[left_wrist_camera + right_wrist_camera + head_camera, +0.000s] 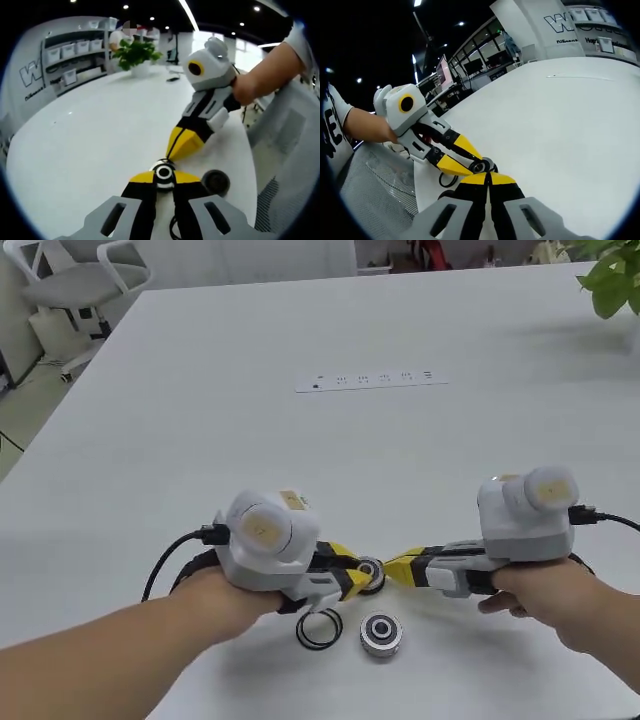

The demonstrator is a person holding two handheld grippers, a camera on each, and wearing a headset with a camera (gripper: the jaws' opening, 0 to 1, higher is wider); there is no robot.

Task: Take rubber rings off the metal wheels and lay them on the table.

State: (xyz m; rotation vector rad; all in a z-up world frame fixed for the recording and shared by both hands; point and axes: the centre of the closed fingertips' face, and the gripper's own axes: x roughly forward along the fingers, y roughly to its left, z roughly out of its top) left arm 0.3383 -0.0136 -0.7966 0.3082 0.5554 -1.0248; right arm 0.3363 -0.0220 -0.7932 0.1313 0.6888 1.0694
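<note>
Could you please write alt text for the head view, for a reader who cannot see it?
The left tongs and the right tongs, each held in a hand, meet tip to tip at a small metal wheel over a white table. Nearer the person lie a black rubber ring and a second wheel.

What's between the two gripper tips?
A metal wheel, clamped in the left gripper; the right gripper touches its edge, tips shut. Clearest in the head view.
</note>
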